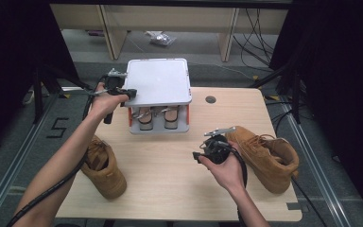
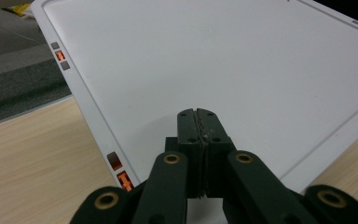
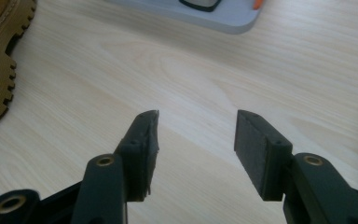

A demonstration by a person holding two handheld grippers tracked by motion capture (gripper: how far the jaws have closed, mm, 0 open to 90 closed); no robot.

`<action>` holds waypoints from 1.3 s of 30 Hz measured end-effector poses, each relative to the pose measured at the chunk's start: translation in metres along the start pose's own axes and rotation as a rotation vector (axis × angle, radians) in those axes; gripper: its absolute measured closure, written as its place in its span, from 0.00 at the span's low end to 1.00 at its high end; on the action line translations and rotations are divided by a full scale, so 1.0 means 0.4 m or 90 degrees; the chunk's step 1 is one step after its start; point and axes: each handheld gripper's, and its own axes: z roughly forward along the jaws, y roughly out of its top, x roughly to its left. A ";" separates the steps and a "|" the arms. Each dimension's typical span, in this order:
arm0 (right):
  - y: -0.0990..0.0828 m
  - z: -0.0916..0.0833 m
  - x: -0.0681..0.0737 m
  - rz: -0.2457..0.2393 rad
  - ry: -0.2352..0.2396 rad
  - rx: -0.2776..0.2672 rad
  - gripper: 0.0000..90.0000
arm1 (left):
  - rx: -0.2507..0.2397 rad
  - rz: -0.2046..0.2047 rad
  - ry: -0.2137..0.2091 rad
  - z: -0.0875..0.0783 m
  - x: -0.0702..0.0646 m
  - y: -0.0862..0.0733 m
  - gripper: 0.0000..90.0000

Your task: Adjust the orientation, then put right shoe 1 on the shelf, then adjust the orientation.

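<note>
High view: left hand (image 1: pixel 105 100) beside lid (image 1: pixel 158 81)

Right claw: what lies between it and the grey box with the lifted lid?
In the high view, only bare tabletop separates the right claw from the grey box.

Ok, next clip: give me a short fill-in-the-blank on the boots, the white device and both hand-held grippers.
1. The left hand-held gripper rests over the white device with its jaws ____.
2. The right hand-held gripper has its jaws ____, nothing between them.
3. ____ tan boots stand on the table: left boot, right boot.

Missing words: shut; open; Two
</note>
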 end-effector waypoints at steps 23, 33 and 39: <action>-0.046 -0.107 -0.084 0.027 -0.047 0.006 0.53 | 0.001 0.000 0.001 0.000 0.000 0.001 0.98; -0.041 -0.147 -0.109 0.026 -0.062 0.004 0.53 | 0.002 -0.001 0.001 0.000 0.000 0.002 0.98; -0.047 -0.125 -0.089 0.029 -0.039 0.014 0.53 | 0.010 0.005 0.005 -0.021 -0.003 0.009 0.91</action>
